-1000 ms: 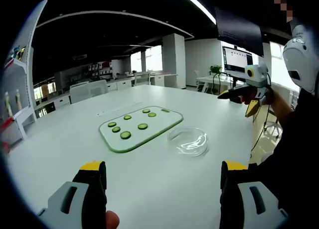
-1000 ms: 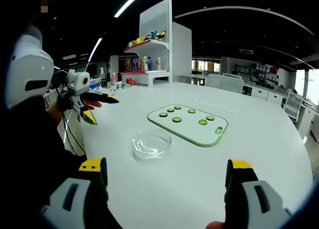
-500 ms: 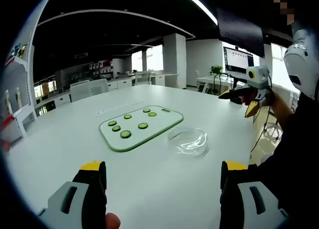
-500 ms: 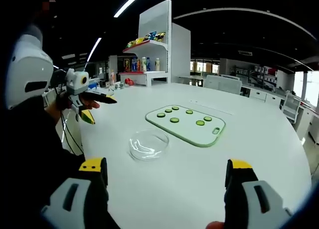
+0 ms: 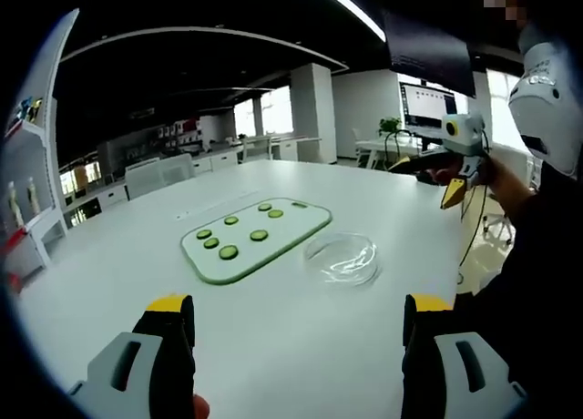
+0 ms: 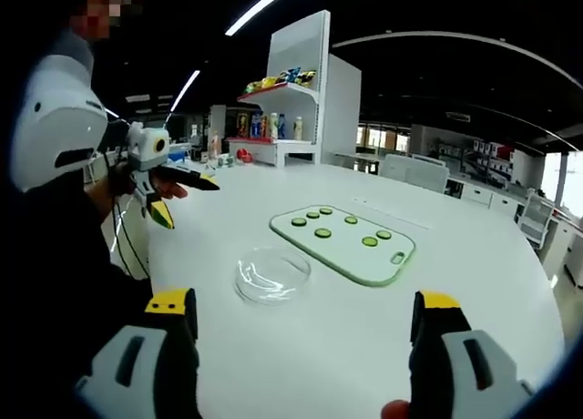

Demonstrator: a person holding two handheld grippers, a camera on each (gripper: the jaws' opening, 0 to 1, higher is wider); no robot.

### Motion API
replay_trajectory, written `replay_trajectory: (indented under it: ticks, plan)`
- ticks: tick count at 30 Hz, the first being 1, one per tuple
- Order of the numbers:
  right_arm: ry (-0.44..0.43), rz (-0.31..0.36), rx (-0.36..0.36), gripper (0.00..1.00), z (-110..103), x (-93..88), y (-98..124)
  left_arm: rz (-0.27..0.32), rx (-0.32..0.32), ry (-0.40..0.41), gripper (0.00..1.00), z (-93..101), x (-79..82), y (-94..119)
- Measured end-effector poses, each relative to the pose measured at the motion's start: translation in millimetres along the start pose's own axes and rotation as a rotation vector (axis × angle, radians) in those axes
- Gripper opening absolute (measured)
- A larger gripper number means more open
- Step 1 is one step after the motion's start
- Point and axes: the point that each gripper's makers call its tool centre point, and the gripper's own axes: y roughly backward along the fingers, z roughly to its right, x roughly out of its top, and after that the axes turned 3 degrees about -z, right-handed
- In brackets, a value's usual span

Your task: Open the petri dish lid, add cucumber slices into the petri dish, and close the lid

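Both the left gripper [image 5: 290, 321] and right gripper [image 6: 303, 311] hover with jaws spread (nothing between them) before the lidded petri dish [image 5: 342, 258] beside the cucumber slices [image 5: 229, 251].

The place is a big open office or showroom. A wide white table [image 5: 301, 319] stands in the middle, a monitor [image 5: 428, 105] is behind it, desks and chairs [image 6: 414, 171] stand by the windows, and a white shelf [image 6: 278, 105] carries bottles.
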Motion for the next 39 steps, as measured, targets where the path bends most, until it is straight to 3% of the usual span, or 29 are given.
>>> replay_trajectory:
  ticks: [8, 10, 12, 19, 24, 26, 30, 33, 39]
  plan:
    - [0.027, 0.010, 0.012, 0.92, 4, -0.3, -9, 0.013, -0.031, -0.031, 0.93, 1.2, 1.2, -10]
    - [0.067, 0.032, 0.001, 0.90, 7, 2.9, -10, 0.036, -0.054, -0.041, 0.92, 3.6, 2.9, -14]
    - [0.050, 0.036, 0.013, 0.90, 8, 2.5, -12, 0.057, -0.079, -0.025, 0.93, 6.1, 4.9, -18]
    - [0.073, -0.005, 0.036, 0.90, 10, -3.7, -25, 0.071, -0.126, -0.070, 0.95, 11.9, 7.9, -36]
    - [0.103, -0.011, 0.101, 0.88, 2, -8.1, -41, 0.095, -0.191, -0.092, 0.93, 21.4, 12.3, -50]
    - [0.103, -0.009, 0.118, 0.88, 0, -10.4, -48, 0.140, -0.254, -0.062, 0.90, 28.5, 17.0, -56]
    - [0.105, -0.004, 0.158, 0.88, -3, -13.1, -60, 0.165, -0.296, -0.050, 0.90, 30.1, 16.7, -69]
    - [0.099, 0.012, 0.198, 0.87, -7, -13.5, -67, 0.147, -0.317, -0.096, 0.89, 34.4, 11.4, -79]
    - [0.081, 0.029, 0.266, 0.84, -8, -20.6, -83, 0.119, -0.349, -0.114, 0.82, 39.5, -1.0, -95]
